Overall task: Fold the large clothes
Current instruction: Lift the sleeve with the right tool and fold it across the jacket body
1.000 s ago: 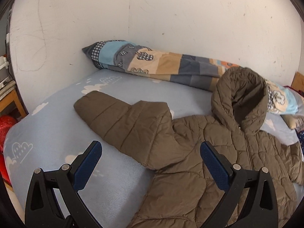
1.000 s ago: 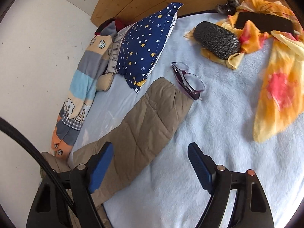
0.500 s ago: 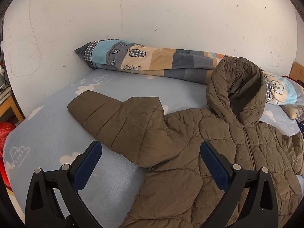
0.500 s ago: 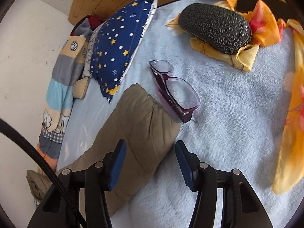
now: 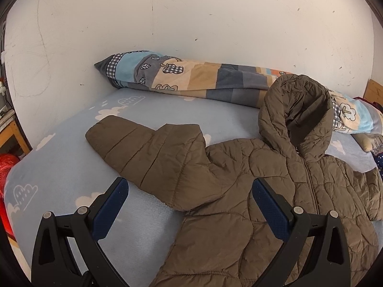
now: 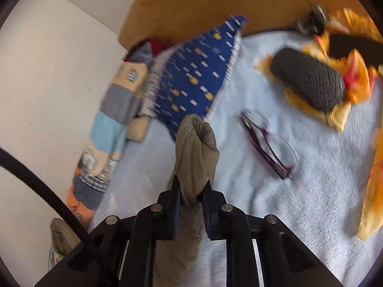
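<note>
A brown quilted hooded jacket [image 5: 251,191] lies spread on the light blue bed, hood [image 5: 296,114] propped against the bedding roll, its left sleeve [image 5: 143,148] stretched toward the wall. My left gripper [image 5: 189,205] is open and empty, hovering above the sleeve's armpit. In the right wrist view my right gripper [image 6: 191,191] is shut on the jacket's other sleeve [image 6: 196,148] near the cuff, which stands up between the fingers, lifted off the bed.
A rolled patchwork blanket [image 5: 196,81] lies along the white wall. A blue star pillow [image 6: 196,76], purple glasses [image 6: 265,148], a dark glasses case [image 6: 308,81] and an orange-yellow scarf [image 6: 354,76] lie near the wooden headboard [image 6: 215,2]. A red object [image 5: 7,167] sits beside the bed.
My right gripper moved onto the sleeve end, closed on it and lifted it. My left gripper drifted slightly, staying open over the jacket.
</note>
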A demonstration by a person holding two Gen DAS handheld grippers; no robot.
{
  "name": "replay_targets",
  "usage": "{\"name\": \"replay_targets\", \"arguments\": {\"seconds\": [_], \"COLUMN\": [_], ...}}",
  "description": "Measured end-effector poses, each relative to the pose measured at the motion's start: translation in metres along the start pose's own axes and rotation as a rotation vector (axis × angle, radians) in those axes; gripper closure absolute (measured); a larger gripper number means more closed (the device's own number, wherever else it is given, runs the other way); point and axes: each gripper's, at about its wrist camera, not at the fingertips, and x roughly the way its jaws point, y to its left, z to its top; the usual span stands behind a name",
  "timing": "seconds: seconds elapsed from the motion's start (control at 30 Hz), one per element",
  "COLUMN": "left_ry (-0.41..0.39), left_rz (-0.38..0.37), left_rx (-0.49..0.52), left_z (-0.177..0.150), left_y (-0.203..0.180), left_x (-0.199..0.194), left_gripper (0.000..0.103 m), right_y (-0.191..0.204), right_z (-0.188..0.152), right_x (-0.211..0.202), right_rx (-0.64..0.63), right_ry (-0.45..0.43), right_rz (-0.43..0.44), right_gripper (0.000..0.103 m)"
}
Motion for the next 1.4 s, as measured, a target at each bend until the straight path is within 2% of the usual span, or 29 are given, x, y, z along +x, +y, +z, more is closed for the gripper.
{"name": "replay_targets", "arguments": {"seconds": [0.1, 0.27, 0.4, 0.53, 0.77, 0.97, 1.23, 1.4], "left_ry": [-0.002, -0.015, -0.012, -0.013, -0.008, 0.004, 0.017, 0.029], "left_rz": [-0.008, -0.011, -0.009, -0.011, -0.018, -0.023, -0.027, -0.030], "left_rx": [-0.007, -0.015, -0.018, -0.036, -0.063, -0.075, -0.077, -0.074], "left_z": [0.001, 0.002, 0.002, 0.002, 0.004, 0.005, 0.004, 0.003], "left_y": [0.003, 0.006, 0.010, 0.015, 0.026, 0.031, 0.031, 0.031], "left_x": [-0.004, -0.010, -0.012, -0.014, -0.016, -0.015, -0.012, -0.009], "left_gripper": [0.000, 0.000, 0.000, 0.000, 0.000, 0.000, 0.000, 0.000], "right_y": [0.032, 0.103, 0.167, 0.227, 0.314, 0.360, 0.390, 0.392], "right_z": [0.006, 0.005, -0.013, -0.048, -0.133, -0.213, -0.337, -0.412], "right_x": [-0.026, -0.072, -0.102, -0.124, -0.134, -0.110, -0.051, -0.014], "right_rx": [-0.049, -0.168, -0.292, -0.422, -0.617, -0.754, -0.911, -0.993], "right_ry": [-0.057, -0.117, -0.137, -0.122, -0.012, 0.121, 0.337, 0.457], "right_rz": [0.034, 0.168, 0.279, 0.386, 0.534, 0.594, 0.602, 0.564], "right_gripper": [0.086, 0.087, 0.087, 0.087, 0.087, 0.087, 0.087, 0.087]}}
